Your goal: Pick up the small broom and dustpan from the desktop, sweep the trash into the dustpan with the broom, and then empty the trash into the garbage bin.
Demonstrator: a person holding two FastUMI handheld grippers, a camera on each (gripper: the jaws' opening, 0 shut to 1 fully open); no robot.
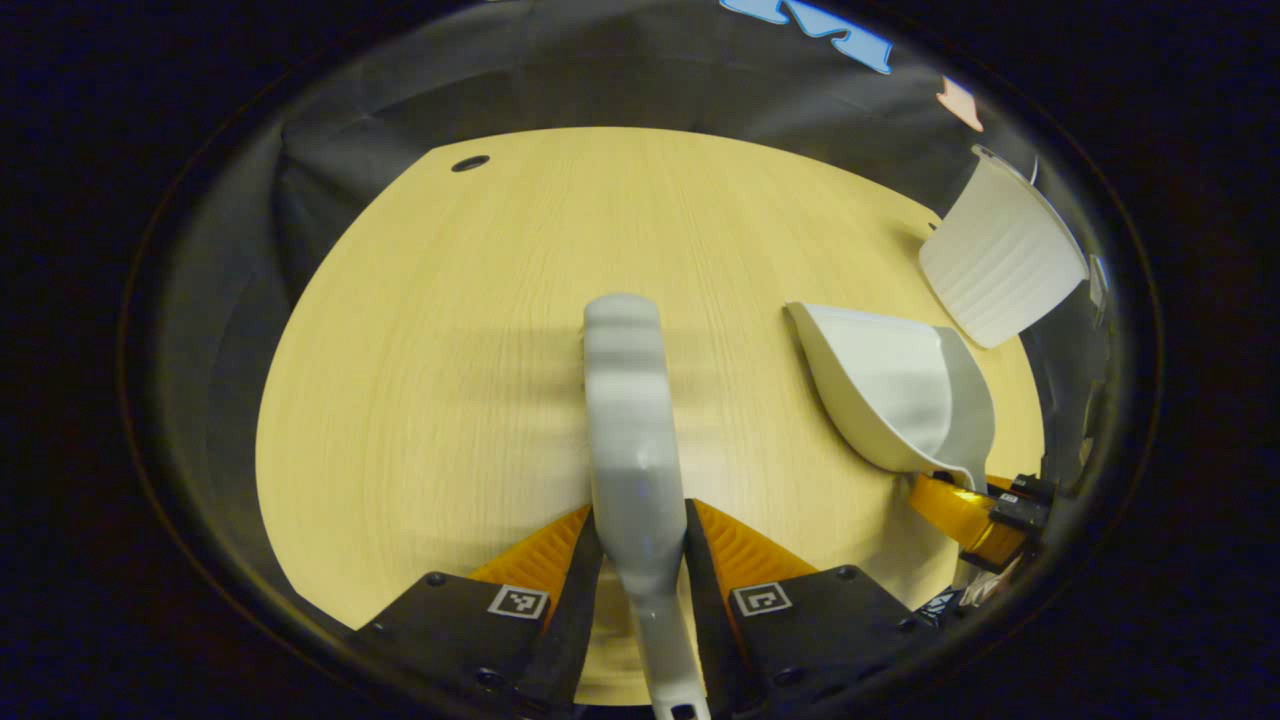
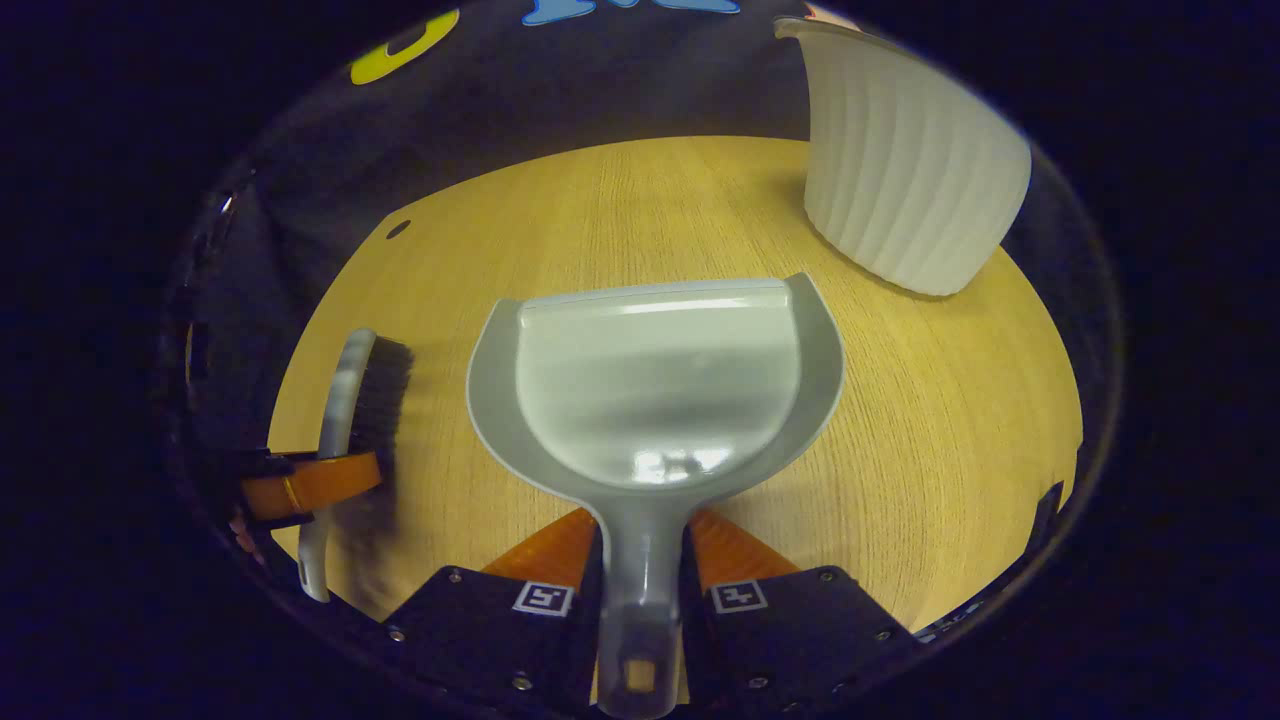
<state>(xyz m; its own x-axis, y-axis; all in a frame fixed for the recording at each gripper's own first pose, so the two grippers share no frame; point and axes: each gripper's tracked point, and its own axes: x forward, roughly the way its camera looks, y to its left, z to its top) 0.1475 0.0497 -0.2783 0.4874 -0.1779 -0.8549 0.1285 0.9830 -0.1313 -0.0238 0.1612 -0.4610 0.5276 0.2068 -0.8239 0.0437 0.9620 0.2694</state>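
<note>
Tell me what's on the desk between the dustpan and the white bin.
Nothing: in the right gripper view, bare wood separates the dustpan from the bin.

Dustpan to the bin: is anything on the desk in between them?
Nothing visible. In the right gripper view, bare desk lies between the dustpan and the bin, ahead to its right. The broom is off on the other side, held by the left gripper.

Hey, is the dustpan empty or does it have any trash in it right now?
Empty: the right gripper view shows the dustpan with a bare, shiny scoop, no trash inside.
</note>
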